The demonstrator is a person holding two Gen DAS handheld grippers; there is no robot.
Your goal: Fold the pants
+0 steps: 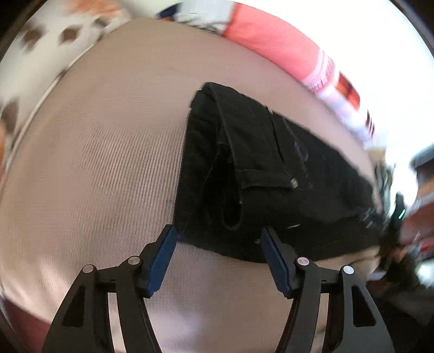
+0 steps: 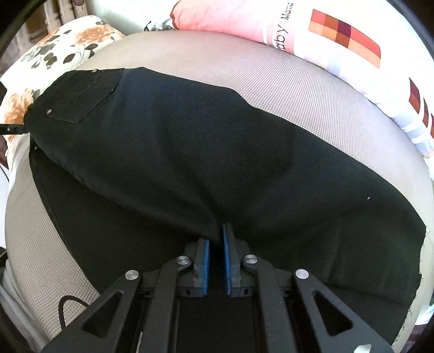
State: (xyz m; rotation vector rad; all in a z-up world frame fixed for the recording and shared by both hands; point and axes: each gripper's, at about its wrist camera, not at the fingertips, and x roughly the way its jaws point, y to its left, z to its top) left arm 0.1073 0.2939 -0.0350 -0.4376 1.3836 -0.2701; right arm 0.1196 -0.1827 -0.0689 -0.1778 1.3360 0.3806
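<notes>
Black pants (image 1: 271, 163) lie folded lengthwise on a grey-beige woven cushion (image 1: 95, 163). In the left wrist view their waistband end with a belt loop and a metal stud faces me. My left gripper (image 1: 219, 232) hangs open over the near waistband corner, and its blue pads (image 1: 160, 260) do not press on the cloth. In the right wrist view the pants (image 2: 217, 149) stretch from a back pocket (image 2: 89, 95) at upper left to a leg hem at lower right. My right gripper (image 2: 216, 236) is shut on a raised ridge of the black cloth at the near edge.
A pink and white pillow (image 2: 230, 19) with coloured squares lines the far side of the cushion (image 2: 298, 81). A floral pillow (image 2: 67, 40) sits at the far left. A black cable (image 2: 65, 306) loops at the near left edge. The left view is motion-blurred.
</notes>
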